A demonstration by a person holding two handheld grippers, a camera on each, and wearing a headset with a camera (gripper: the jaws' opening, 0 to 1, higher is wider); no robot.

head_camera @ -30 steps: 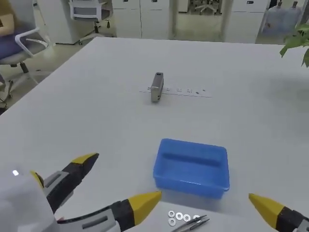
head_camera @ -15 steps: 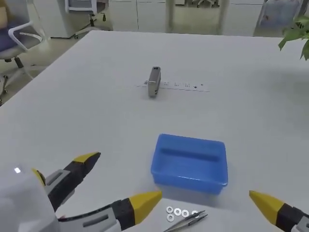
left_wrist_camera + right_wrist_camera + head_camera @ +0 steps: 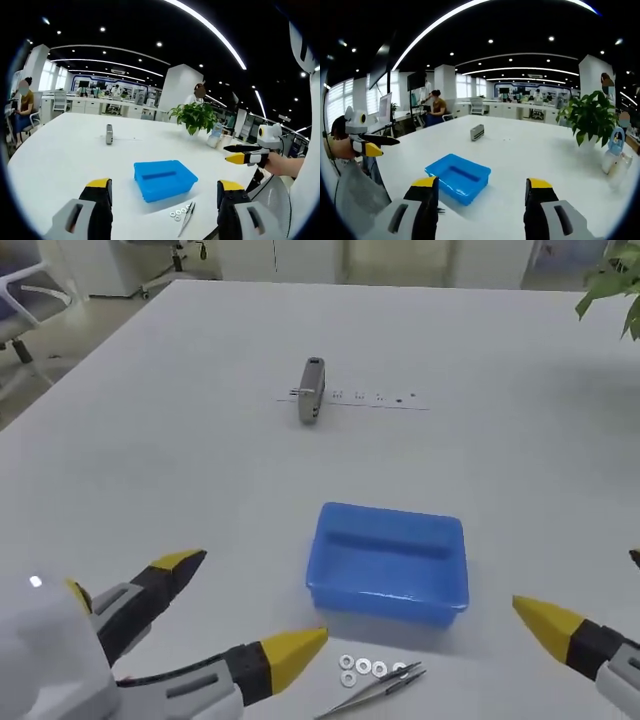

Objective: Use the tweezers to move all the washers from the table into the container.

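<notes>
A blue container (image 3: 388, 562) stands on the white table (image 3: 200, 470), nothing inside it that I can see. Just in front of it lie several small silver washers (image 3: 365, 668) in a row, with metal tweezers (image 3: 375, 690) beside them on the near side. My left gripper (image 3: 240, 605) hovers open at the lower left, its yellow tips wide apart and holding nothing. My right gripper (image 3: 588, 590) is open at the lower right, clear of the container. The left gripper view has the container (image 3: 172, 186), washers (image 3: 178, 215) and tweezers (image 3: 186, 220) between its jaws.
A grey block-shaped device (image 3: 311, 390) stands mid-table beside a row of small marks. A potted plant (image 3: 612, 300) is at the far right edge, and a bottle (image 3: 614, 150) stands near it. Office chairs (image 3: 20, 310) and people are beyond the table.
The head camera has tipped down, so everything sits higher in the picture. Both grippers stay open and the things on the table lie as before.
</notes>
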